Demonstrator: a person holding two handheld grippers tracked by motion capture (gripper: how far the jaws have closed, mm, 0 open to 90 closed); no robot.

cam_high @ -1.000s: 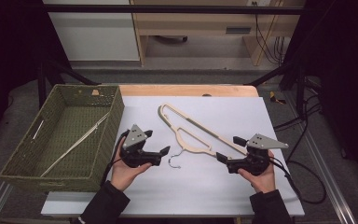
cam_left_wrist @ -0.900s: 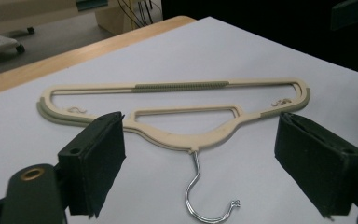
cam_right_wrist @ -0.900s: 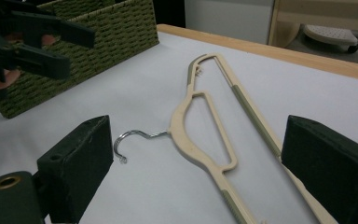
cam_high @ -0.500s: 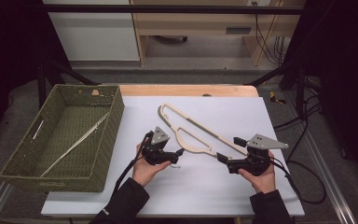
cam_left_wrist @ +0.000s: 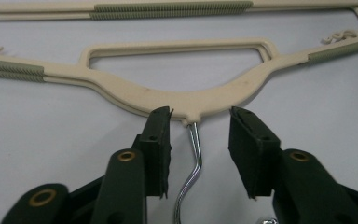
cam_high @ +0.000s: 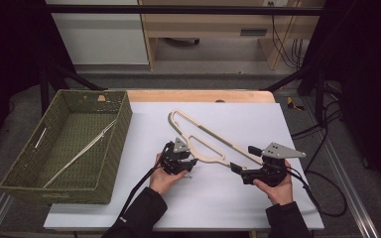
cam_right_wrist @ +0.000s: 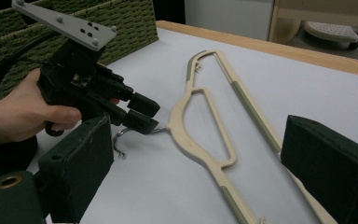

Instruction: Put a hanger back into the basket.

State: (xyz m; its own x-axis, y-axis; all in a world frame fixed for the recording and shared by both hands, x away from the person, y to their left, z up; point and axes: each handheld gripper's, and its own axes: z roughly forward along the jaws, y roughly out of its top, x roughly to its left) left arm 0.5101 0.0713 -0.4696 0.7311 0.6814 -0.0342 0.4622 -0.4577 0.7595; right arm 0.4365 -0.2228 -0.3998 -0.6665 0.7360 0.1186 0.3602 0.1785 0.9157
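Room: dark around the rig, pale cabinets and a wooden shelf unit beyond the far edge, cables trailing at the right.
Table (cam_high: 218, 198): white top with a wooden far edge, kept bare in the middle so the work has space.
Basket (cam_high: 22, 171): green woven, on the table's left end, well apart from the grippers; a thin pale rod-like piece lies slantwise inside (it looks like part of another hanger, though I cannot be sure).
Hanger (cam_high: 213, 148): cream plastic with ribbed grey-green grip strips, lying flat and slantwise mid-table, between the two hands; its neck points toward the person's left hand.
Right gripper (cam_high: 235, 168): held low at the hanger's near right end, jaws spread wide with the hanger's shoulder bar running between them, pads not touching it; judging by the pose, it waits there to steady or lift that end.
Left gripper (cam_left_wrist: 199, 140): lowered to the hanger's neck, jaws partly drawn in and just now closing, one on each side of the hook's stem; a gap shows on both sides, so nothing is gripped yet.
Hook (cam_left_wrist: 193, 163): bent chrome wire rising from the neck, lying between the left jaws; likely chosen as the hold because it is the narrowest, firmest part.
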